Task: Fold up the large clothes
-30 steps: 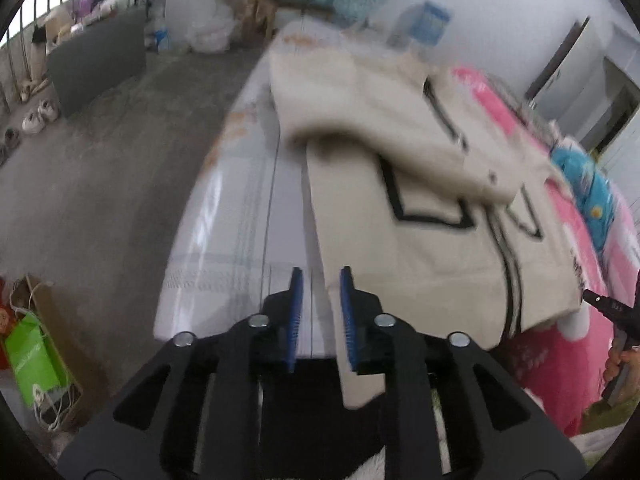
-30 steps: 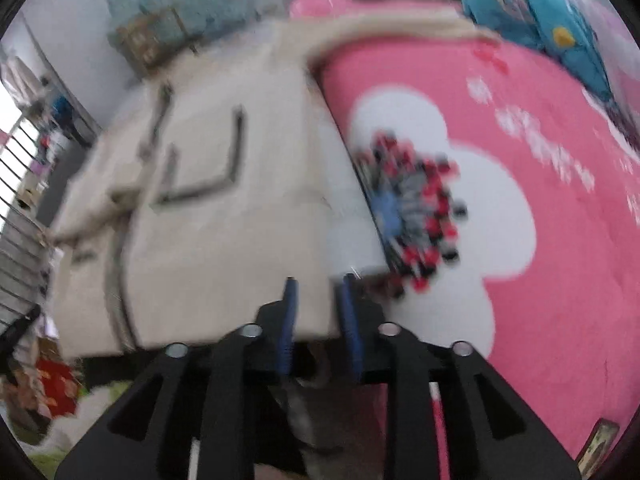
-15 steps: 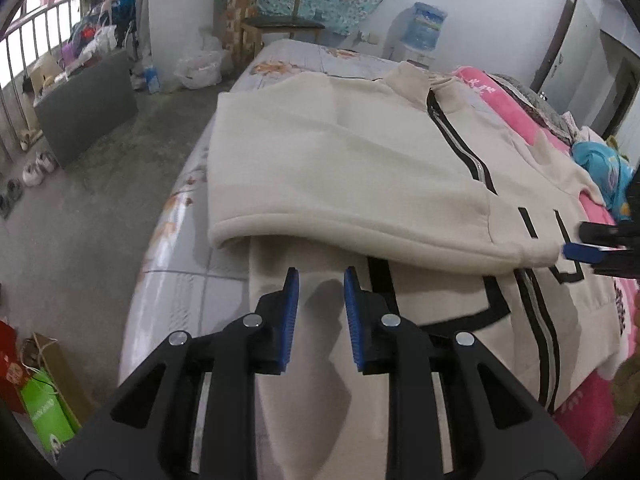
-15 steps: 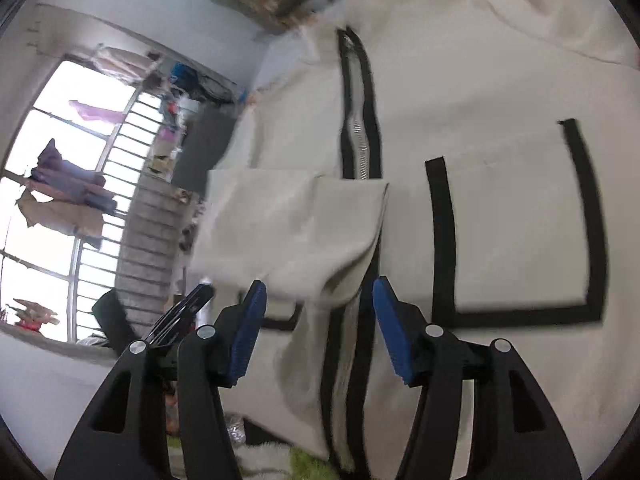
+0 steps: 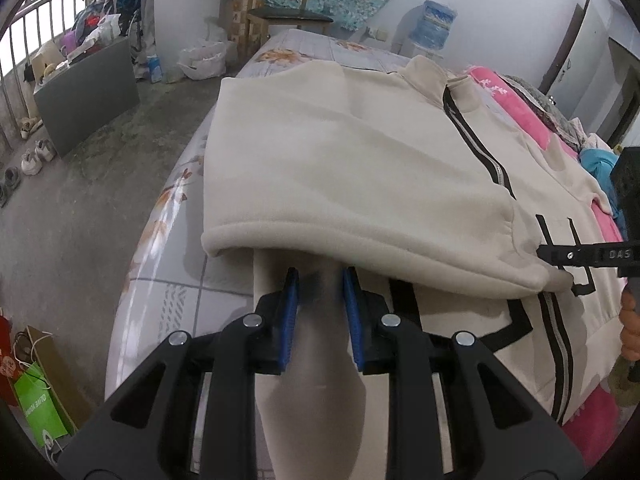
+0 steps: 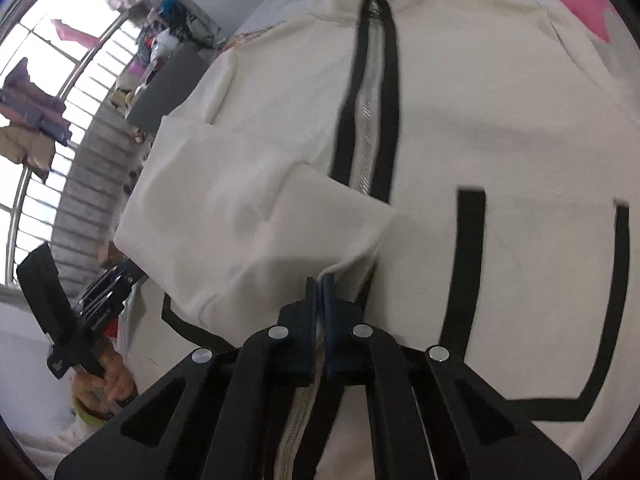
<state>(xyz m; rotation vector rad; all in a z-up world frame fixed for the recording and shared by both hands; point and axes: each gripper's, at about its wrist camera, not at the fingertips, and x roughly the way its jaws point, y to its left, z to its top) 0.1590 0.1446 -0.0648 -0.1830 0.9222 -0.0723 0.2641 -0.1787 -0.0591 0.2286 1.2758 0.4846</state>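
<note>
Right hand-held gripper (image 6: 320,280) pinches the folded sleeve's (image 6: 248,220) cuff on the jacket (image 5: 360,160); left hand-held gripper (image 5: 320,276), slightly parted, hovers empty, tips under the sleeve's edge.

One cream jacket (image 5: 360,168) on one bed (image 5: 168,304), two grippers, one chair (image 5: 288,12), one water jug (image 5: 434,24), one green bag (image 5: 38,408).

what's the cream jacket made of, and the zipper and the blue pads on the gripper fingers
Cream jacket: looks like thick fleece or sweatshirt knit, matte and soft; the folded sleeve edge rolls into a fat rounded hem.
Zipper: silvery teeth that glint, likely metal or metallic-coated plastic, flanked by flat black woven-looking tape.
Blue pads: probably rubber or soft plastic, matte, on black hard plastic fingers.
</note>
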